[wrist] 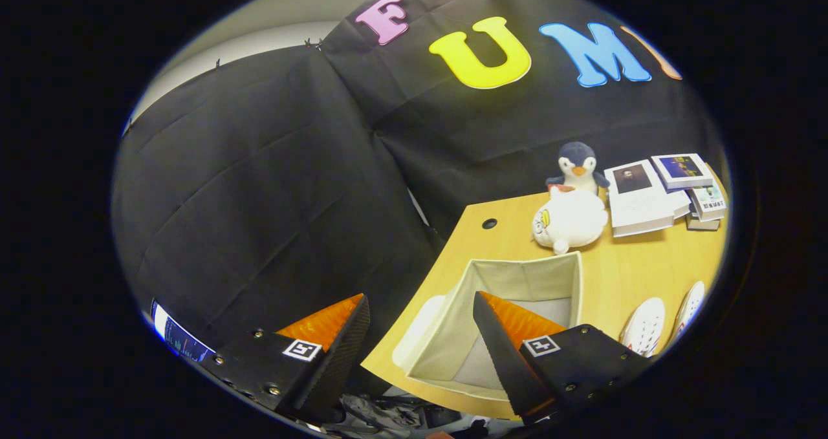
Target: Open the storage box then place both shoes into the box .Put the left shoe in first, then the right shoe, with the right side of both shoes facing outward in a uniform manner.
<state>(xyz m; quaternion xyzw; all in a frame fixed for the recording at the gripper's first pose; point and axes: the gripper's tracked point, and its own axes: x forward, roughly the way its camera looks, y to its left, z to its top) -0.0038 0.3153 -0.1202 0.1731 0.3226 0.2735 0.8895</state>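
A beige fabric storage box [517, 277] stands open on the wooden table [634, 264], its inside bare, with its lid [417, 329] lying against its left side. Two white shoes [643, 326] [689, 306] lie side by side on the table to the right of the box. My gripper [420, 310] hangs open above the box's left edge with nothing between its fingers. The right finger [511, 335] is over the box's inside and the left finger [336, 335] is out past the table's edge.
Behind the box sit a white plush toy [569, 222] and a penguin plush [577, 165]. Several books [666, 193] are stacked at the table's far right. The black booth cloth hangs close behind and to the left of the table.
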